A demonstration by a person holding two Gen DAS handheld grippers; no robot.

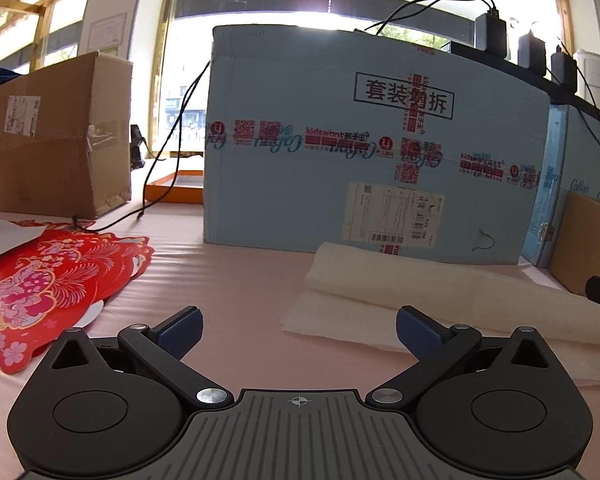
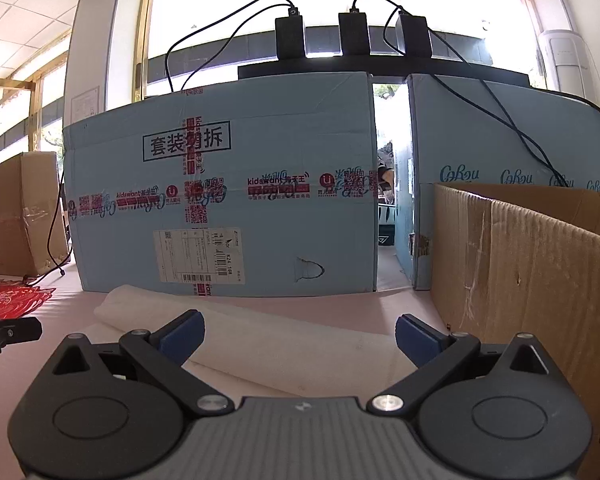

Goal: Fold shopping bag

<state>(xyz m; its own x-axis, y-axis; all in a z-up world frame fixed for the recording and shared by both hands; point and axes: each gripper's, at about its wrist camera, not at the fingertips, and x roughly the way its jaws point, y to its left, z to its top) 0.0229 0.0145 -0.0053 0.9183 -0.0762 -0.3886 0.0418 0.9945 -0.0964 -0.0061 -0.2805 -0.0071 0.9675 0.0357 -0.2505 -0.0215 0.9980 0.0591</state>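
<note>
The bag, pale and limp, lies partly folded on the pink tabletop at one o'clock of the left hand-held gripper. Both this and the right hand-held gripper gape, holding nothing. It looks light, soft and slippery; pinch a flat edge.

Cream bag, pale-blue box

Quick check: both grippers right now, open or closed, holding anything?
Left gripper: open, holding nothing; the cream shopping bag lies ahead to its right.
Right gripper: open, holding nothing, above the bag.
</note>
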